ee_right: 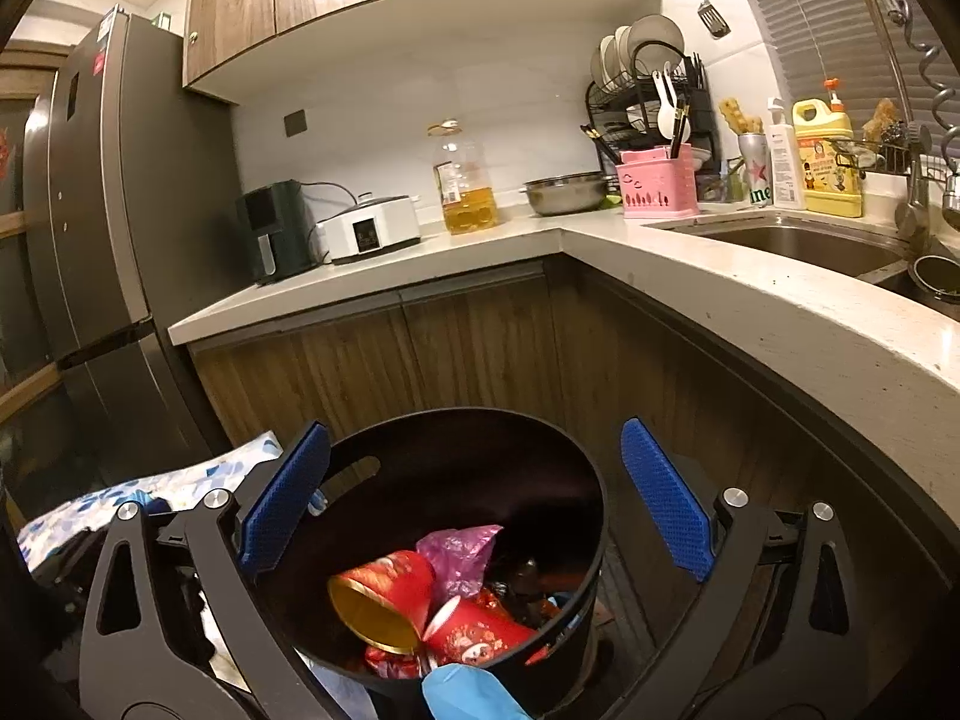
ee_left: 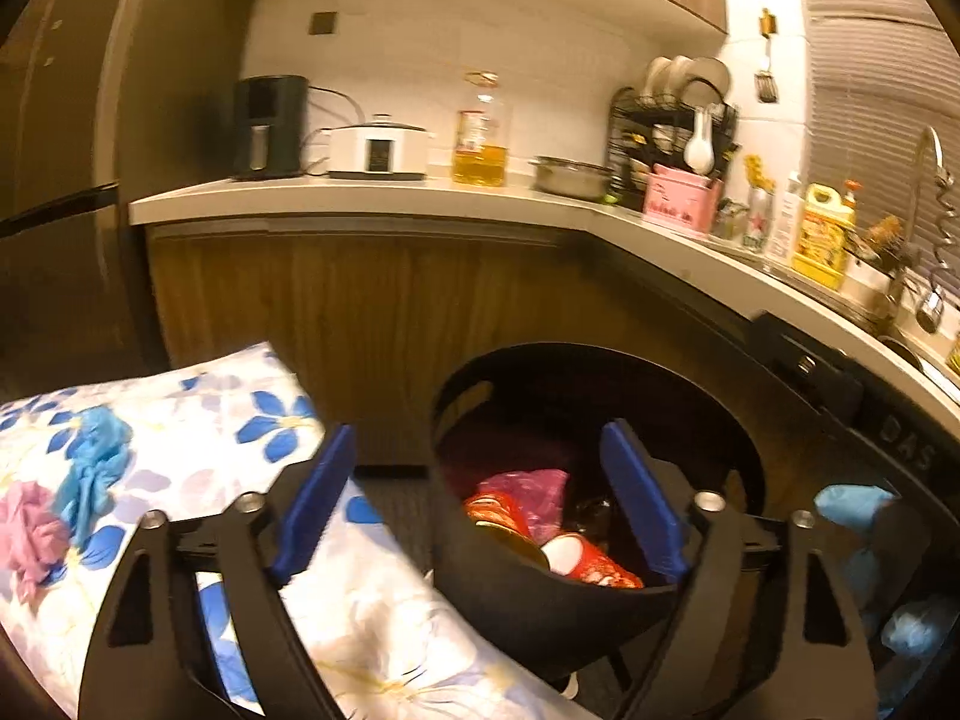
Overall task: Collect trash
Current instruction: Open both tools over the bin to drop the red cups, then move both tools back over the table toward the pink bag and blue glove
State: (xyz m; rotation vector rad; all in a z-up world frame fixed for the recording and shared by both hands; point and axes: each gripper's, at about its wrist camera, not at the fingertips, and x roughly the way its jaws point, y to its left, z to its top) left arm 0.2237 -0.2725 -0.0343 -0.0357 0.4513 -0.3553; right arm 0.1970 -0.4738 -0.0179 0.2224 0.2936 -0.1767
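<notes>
Seemingly empty, the left claw (ee_left: 483, 501) gapes above the bin (ee_left: 510, 591).

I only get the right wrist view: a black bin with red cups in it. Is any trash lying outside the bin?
Observer: Yes. The left wrist view shows a crumpled blue piece on the flowered cloth.
Operator: Anything else on it?
Observer: A crumpled pink piece, right next to the blue one.
Operator: Is the left gripper carrying something?
Observer: No. The left gripper has its jaws open with nothing held between them.
</notes>
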